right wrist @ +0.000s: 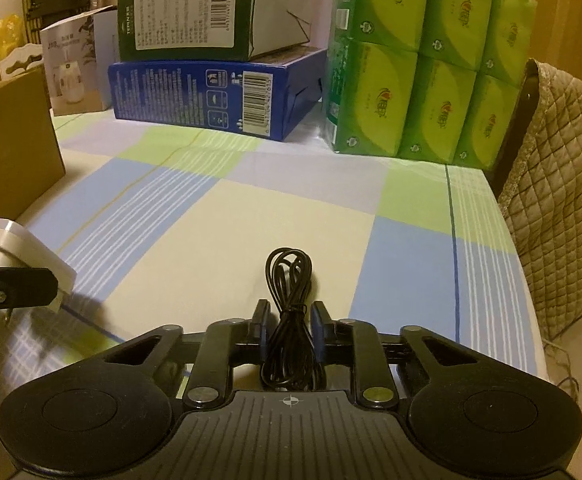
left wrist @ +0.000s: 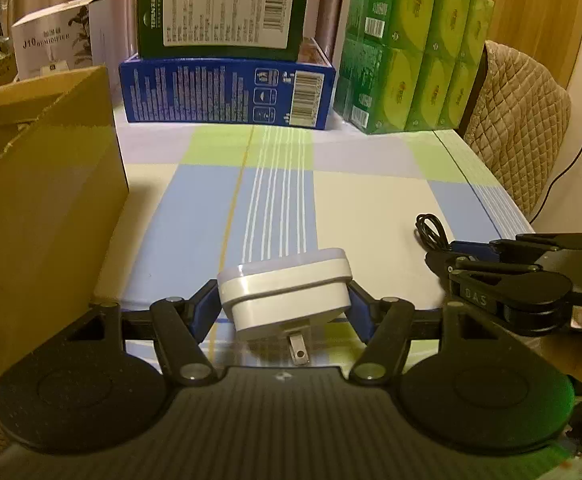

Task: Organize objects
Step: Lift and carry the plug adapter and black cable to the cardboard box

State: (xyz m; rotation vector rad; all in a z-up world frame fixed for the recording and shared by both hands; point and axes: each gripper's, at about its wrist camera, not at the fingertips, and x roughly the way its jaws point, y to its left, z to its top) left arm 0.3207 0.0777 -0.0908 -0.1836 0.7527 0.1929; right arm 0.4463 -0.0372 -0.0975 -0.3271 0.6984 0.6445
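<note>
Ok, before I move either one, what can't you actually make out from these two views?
- Cardboard box interior: left wrist view, its near wall hides the contents.
- White charger prongs: one shows; the body hides any other.
- Black cable ends: right wrist view, the coil's near part disappears under the right tongs; no plug visible.
- Blue box print: too small and blurred to read.
- Left tongs: contact faces hidden by the charger.
</note>
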